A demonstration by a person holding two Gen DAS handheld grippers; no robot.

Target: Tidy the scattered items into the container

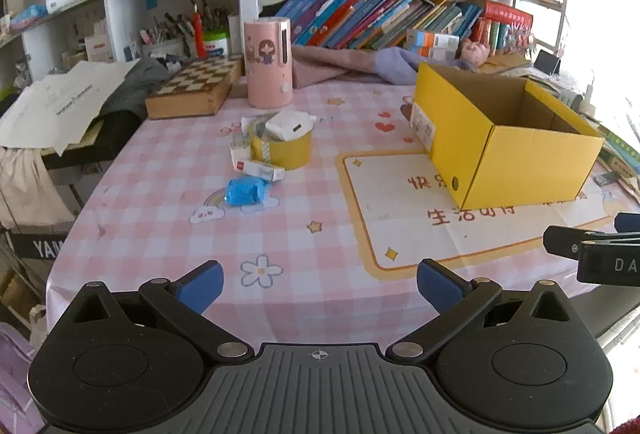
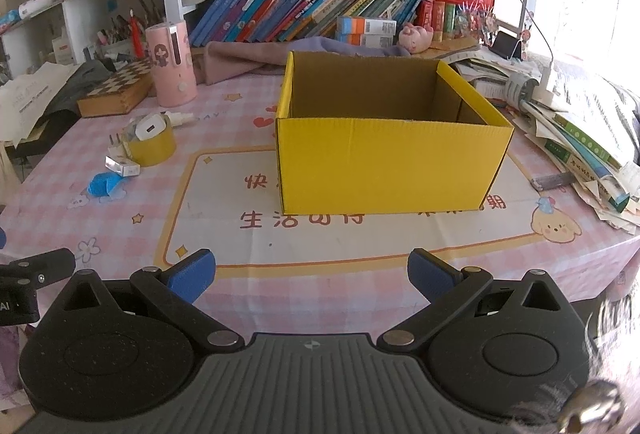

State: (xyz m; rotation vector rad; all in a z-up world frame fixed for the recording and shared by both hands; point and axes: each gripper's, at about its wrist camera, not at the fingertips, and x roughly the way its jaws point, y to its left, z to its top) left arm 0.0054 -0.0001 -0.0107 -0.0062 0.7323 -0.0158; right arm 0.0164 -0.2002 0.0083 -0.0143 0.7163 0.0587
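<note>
An open yellow cardboard box (image 1: 516,158) (image 2: 384,162) stands on the pink checked tablecloth, and it looks empty inside. To its left lies a cluster: a yellow tape roll (image 1: 286,150) (image 2: 154,148) with a white charger (image 1: 289,125) (image 2: 150,127) on top, a small white carton (image 1: 260,168) (image 2: 122,166) and a crumpled blue item (image 1: 244,192) (image 2: 102,184). My left gripper (image 1: 320,286) is open and empty near the table's front edge. My right gripper (image 2: 312,274) is open and empty in front of the box.
A pink cylinder with a cartoon girl (image 1: 268,62) (image 2: 170,64) and a wooden chess box (image 1: 192,88) stand behind the cluster. Folded cloth and bookshelves line the back. Stacked papers and books (image 2: 580,138) crowd the right edge.
</note>
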